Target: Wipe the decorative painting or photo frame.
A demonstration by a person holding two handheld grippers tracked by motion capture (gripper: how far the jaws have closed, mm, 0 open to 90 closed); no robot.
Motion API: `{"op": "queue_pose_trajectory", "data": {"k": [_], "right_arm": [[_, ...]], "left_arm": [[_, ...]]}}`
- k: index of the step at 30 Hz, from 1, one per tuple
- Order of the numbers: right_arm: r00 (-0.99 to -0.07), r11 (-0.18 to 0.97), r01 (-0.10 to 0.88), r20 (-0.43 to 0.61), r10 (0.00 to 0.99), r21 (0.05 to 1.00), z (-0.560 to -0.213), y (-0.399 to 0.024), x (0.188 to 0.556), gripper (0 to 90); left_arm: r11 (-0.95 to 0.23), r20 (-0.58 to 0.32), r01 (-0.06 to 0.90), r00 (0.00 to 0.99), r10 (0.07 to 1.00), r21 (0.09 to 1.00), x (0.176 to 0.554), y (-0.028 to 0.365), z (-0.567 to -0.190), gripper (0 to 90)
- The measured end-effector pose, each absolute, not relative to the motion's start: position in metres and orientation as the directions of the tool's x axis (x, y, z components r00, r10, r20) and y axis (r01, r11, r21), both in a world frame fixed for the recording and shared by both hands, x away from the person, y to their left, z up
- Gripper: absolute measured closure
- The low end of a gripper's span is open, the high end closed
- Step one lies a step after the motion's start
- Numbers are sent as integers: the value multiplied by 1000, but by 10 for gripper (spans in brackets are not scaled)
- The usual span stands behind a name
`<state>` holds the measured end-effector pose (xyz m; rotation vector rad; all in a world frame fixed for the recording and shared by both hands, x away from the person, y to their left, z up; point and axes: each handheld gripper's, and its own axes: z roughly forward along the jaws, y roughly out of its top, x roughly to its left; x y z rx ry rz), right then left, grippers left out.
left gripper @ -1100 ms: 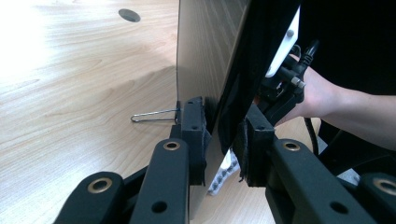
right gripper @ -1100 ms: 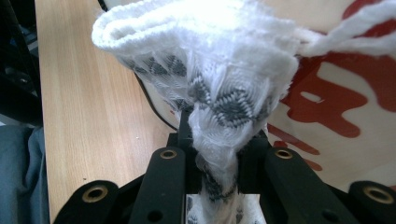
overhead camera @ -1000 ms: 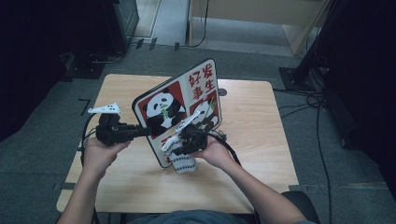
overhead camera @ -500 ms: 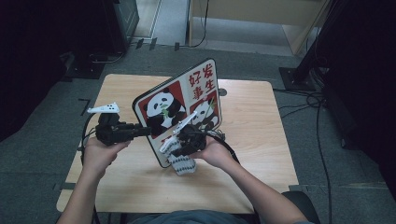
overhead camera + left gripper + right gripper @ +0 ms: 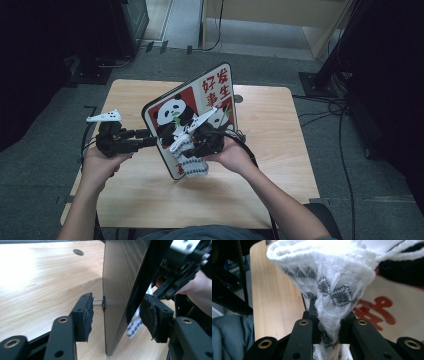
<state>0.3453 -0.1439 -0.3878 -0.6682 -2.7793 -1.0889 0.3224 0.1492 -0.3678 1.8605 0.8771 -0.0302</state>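
The panda board (image 5: 192, 120) stands tilted on its lower edge near the middle of the desk (image 5: 280, 150), its printed face toward the person and its long axis running from the low near corner up and away to the far right. The left tongs (image 5: 116, 312) have just been opening: in the left gripper view the pads (image 5: 86, 312) stand spread on either side of the board's left edge, the panel between them but no longer pressed. The right tongs (image 5: 329, 332) are pressed together on a white cloth with a grey pattern (image 5: 192, 162), which bunches up in front of the board's lower printed face. The cloth hand is the nearer one to that face, so a wiping stroke likely runs along the board's length, though with the left tongs loose the panel may tip.
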Motion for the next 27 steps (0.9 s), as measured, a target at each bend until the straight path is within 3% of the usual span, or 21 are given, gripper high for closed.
{"op": "queue_pose_trajectory", "data": {"k": [14, 27], "right_arm": [[-911, 641, 400, 210, 354, 655, -363, -142, 354, 786], [-930, 618, 347, 173, 325, 705, -331, -131, 361, 783]], "left_arm": [[-153, -408, 593, 696, 591, 790, 319, 172, -374, 391], [-154, -394, 587, 692, 604, 795, 332, 164, -381, 387]]}}
